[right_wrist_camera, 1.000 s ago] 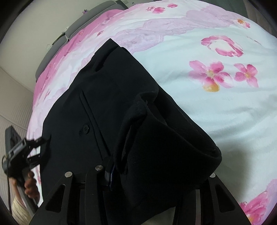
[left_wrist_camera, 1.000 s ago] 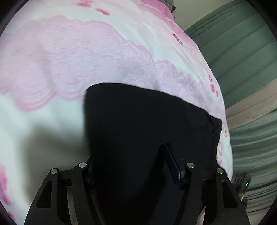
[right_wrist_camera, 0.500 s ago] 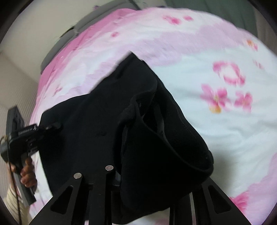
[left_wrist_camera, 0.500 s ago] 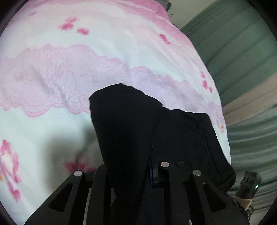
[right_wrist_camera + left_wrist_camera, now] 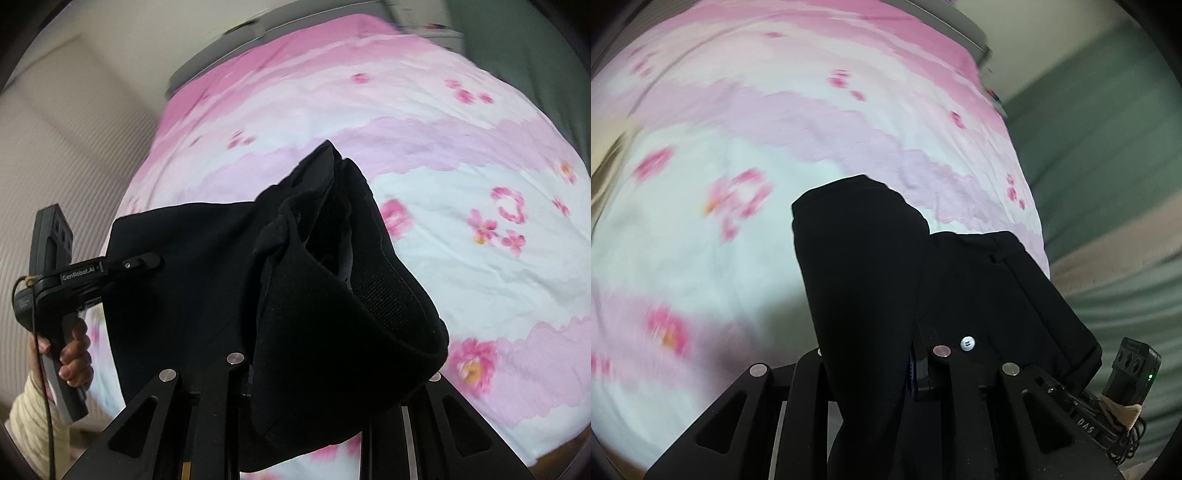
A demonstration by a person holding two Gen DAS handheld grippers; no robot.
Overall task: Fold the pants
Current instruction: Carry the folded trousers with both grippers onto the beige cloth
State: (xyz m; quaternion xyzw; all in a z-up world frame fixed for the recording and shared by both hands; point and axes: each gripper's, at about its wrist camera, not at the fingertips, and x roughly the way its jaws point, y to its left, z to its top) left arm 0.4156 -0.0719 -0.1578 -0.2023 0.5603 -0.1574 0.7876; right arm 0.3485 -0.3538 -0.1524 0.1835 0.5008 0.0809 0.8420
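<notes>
Both grippers clamping black pants [image 5: 871,280] between narrowed jaws, cloth filling gap. Left gripper [image 5: 875,363] pinching one edge; right gripper [image 5: 325,384] holding bunched waistband, cloth draping over its fingers. Since a second ago, pants rising off flowered bedspread [image 5: 701,258]: more sheet showing below, garment hanging between the tools instead of lying spread. Left gripper, seen from right camera [image 5: 122,264], gripping far edge with cloth stretched taut. Judging lift-and-carry stage of fold, laying down not yet started. Background blurring, hands moving.
</notes>
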